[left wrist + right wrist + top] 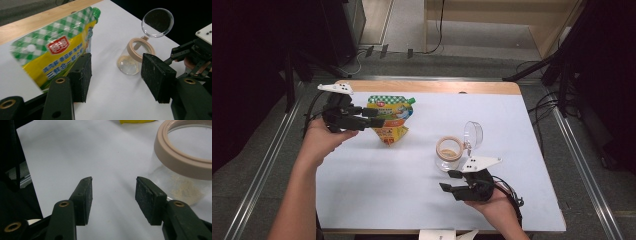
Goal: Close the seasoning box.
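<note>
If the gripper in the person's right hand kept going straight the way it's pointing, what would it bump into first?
Probably nothing soon. The right gripper points across bare white table cover, its jaws open and empty. The open glass jar sits just off to one side, so it might graze it; depth is unclear.

Bright even light, soft shadows, slight blur

overhead forward-down; two close gripper cameras (shared jar [131,60])

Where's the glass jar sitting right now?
In the high view the glass jar stands lid-open on the white mat, right of centre, just beyond the right gripper and right of the yellow-green pouch.
</note>
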